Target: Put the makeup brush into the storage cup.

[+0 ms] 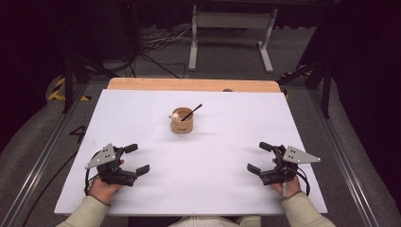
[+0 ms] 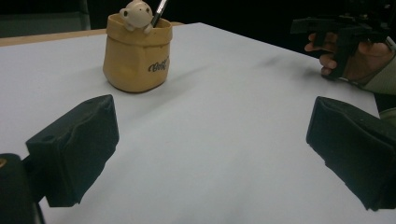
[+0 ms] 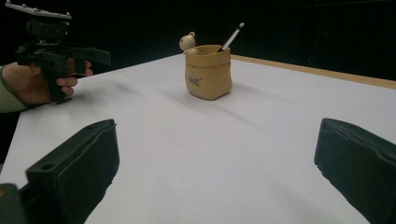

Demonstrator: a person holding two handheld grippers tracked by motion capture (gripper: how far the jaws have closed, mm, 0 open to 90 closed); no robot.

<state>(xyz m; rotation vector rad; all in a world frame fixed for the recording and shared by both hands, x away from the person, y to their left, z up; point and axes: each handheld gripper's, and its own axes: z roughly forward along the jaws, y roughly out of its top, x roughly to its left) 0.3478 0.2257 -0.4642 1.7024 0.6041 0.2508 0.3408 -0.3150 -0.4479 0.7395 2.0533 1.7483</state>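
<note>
High view: my left gripper (image 1: 137,158) and right gripper (image 1: 259,157) agape, lower frame; pen (image 1: 191,112) in cup (image 1: 181,124) centre, untouched, all left

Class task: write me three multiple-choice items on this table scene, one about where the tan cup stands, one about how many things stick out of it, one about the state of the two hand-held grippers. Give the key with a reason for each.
1. Where does the cup stand on the table?
A. At the near left corner
B. Near the middle, toward the far edge
C. Between the jaws of one gripper

2. How many pens stand in the cup?
A. One
B. Three
C. Five

3. What state are the left hand-held gripper and the right hand-held gripper in?
A. Both open and empty
B. Both shut on the cup
C. One holds the pen

Key:
1 B, the high view shows it centred and beyond both grippers.
2 A, a single dark pen leans out beside a small bear figure.
3 A, each gripper view shows its jaws wide apart with bare table between.
</note>
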